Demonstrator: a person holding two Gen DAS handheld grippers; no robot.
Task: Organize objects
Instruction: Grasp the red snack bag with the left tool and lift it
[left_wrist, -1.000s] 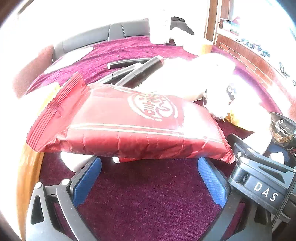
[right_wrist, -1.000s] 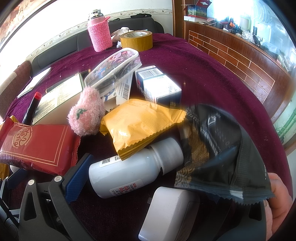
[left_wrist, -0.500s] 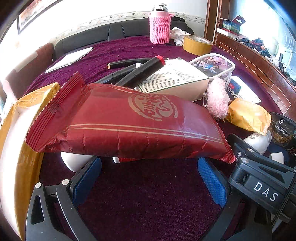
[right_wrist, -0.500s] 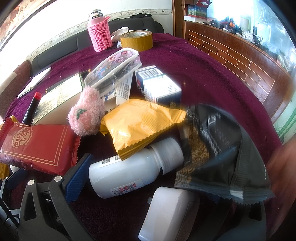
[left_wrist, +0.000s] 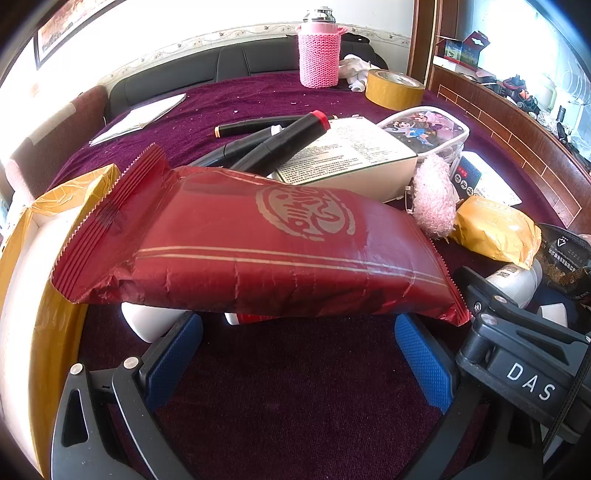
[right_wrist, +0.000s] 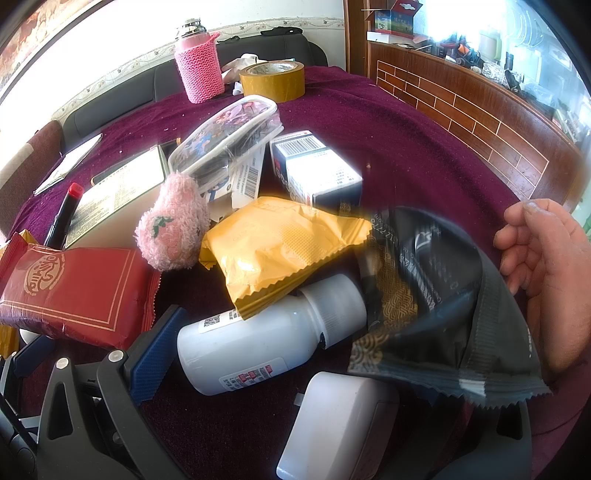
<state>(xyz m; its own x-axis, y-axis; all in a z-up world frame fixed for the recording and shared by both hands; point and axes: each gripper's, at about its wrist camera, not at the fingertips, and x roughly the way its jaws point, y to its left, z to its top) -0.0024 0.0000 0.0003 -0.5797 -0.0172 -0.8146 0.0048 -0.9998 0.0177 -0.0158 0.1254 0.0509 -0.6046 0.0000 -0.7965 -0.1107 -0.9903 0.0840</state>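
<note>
- The red snack packet is seen lying straight ahead of the left gripper, resting on top of other things, its near edge just above and beyond the two blue pads, which are spread wide and grip nothing.
- The step in hand is judged to be the approach to a first pick: nothing appears to have been sorted yet, and the pile lies heaped on the purple cloth.
- For the next move, the left gripper would need to be pushed forward and the pads closed across the packet's long edges, gently, since the crinkled foil is likely to slip.
- An open box wrapped in yellow tape stands to the left of the left gripper; its white inside shows nothing that can be made out, and it is judged a likely place for the packet.
- Ahead of the right gripper, a white bottle lies on its side just beside the left pad; the right finger is hidden by a dark packet, so the jaws' state cannot be told.
- A bare hand is seen right of the dark packet.
- Farther ahead, a clear pencil case leans on a small carton; its contents are blurred.
</note>
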